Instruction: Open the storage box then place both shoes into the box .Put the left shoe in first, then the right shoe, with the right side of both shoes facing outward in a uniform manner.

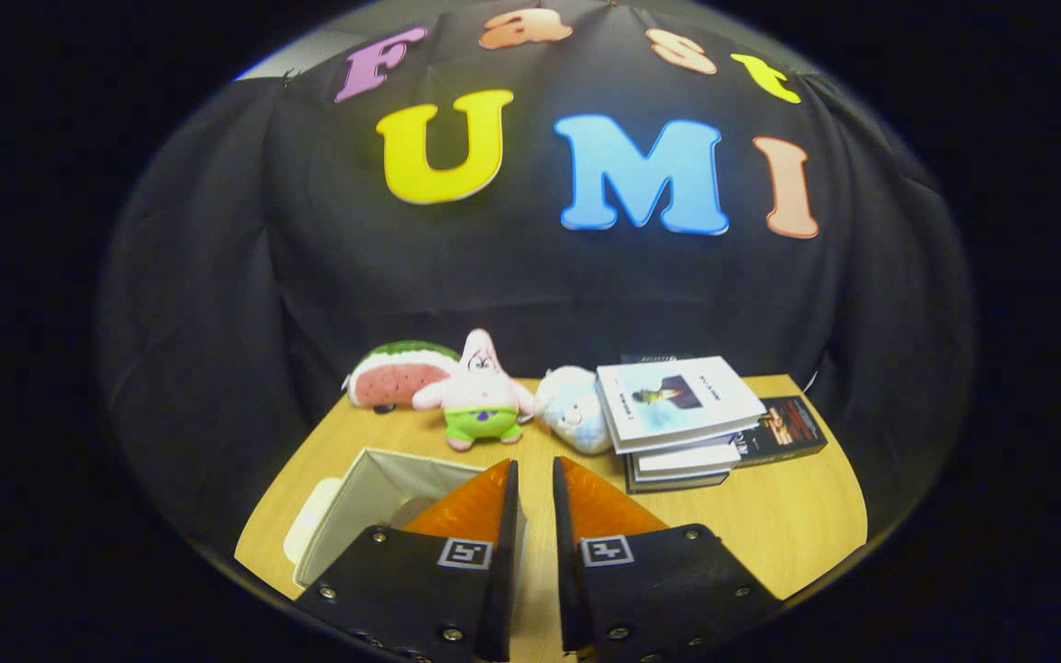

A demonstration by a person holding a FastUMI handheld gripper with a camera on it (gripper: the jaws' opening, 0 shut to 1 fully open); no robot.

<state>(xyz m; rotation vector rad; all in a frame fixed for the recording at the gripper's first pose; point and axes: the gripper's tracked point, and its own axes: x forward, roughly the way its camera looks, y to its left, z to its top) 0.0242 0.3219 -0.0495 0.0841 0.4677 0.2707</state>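
A pale fabric storage box (357, 505) stands open on the wooden table (775, 529), under and to the left of my left finger. A white flat piece (307, 534), possibly its lid, lies against the box's left side. Something greyish shows inside the box by the finger, but I cannot tell what it is. My gripper (535, 465) hangs above the table with its fingers drawn close together; only a thin slit of table shows between them and nothing is held.
Beyond the fingers, along the cloth wall, sit a watermelon plush (397, 373), a pink star plush (480, 391) and a pale blue plush (572, 410). A stack of books (678, 414) and a dark book (784, 428) lie to the right.
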